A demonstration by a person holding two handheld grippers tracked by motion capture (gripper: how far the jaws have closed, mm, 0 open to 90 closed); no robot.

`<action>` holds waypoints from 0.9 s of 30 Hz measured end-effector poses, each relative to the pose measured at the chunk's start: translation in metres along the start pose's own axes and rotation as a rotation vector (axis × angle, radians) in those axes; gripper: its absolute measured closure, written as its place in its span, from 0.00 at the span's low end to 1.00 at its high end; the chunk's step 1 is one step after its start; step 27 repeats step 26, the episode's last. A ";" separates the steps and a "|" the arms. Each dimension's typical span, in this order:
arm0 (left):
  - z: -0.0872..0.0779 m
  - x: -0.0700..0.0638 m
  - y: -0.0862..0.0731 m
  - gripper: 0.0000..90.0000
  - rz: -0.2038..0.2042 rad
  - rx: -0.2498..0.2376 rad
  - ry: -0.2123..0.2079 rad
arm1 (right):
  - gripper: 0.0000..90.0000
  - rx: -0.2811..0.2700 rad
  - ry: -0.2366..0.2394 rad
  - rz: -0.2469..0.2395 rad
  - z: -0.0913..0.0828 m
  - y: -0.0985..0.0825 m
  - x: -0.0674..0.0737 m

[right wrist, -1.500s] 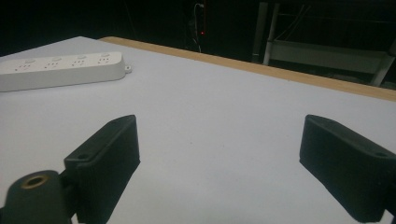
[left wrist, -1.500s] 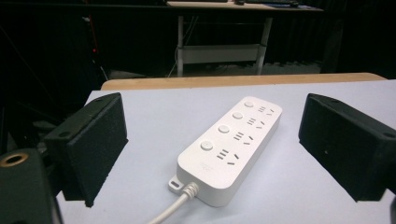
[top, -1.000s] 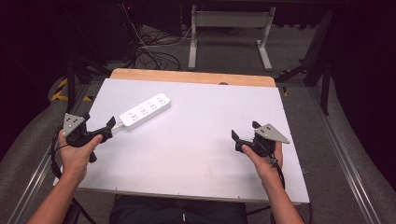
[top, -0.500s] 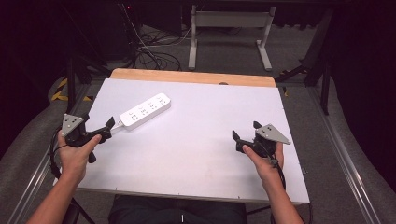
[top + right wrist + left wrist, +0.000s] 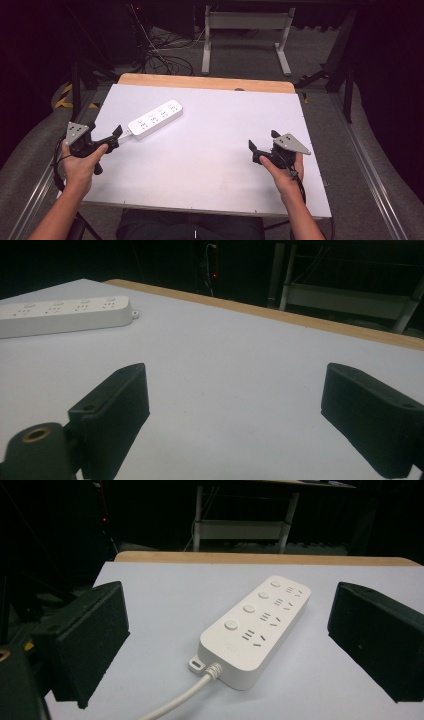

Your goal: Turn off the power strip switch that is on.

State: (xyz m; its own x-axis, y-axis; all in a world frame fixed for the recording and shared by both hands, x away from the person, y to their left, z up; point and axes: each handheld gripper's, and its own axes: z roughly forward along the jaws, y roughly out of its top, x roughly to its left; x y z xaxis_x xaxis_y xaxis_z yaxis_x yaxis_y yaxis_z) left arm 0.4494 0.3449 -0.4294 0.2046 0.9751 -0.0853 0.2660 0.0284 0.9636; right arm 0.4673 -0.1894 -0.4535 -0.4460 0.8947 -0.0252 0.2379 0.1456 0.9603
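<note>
A white power strip (image 5: 154,118) with several sockets and round buttons lies at an angle on the left half of the white table (image 5: 215,150). Its white cable runs off its near end toward my left gripper (image 5: 116,135), which is held open just short of that end. In the left gripper view the power strip (image 5: 255,629) lies between and beyond the wide-apart jaws, with the cable (image 5: 180,700) coming toward the camera. My right gripper (image 5: 261,143) hovers open over bare table at the right. In the right gripper view the power strip (image 5: 62,315) sits far off to the left.
A wooden strip (image 5: 205,82) runs along the table's far edge. Beyond it on the dark floor are a metal stand (image 5: 245,35) and loose cables (image 5: 160,55). Metal rails (image 5: 370,175) flank the table on both sides.
</note>
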 end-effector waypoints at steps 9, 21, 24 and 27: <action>0.000 -0.001 0.000 0.04 0.005 0.002 -0.005 | 0.14 0.001 -0.001 0.002 -0.001 0.000 0.001; 0.003 0.002 -0.001 0.05 0.003 0.010 -0.004 | 0.14 0.012 0.004 0.013 0.003 -0.002 -0.002; 0.003 0.003 -0.001 0.05 -0.001 0.011 -0.001 | 0.14 0.016 0.010 0.011 0.006 -0.003 -0.002; 0.004 0.003 -0.001 0.05 0.004 0.014 -0.002 | 0.14 0.018 0.012 0.012 0.006 -0.003 -0.002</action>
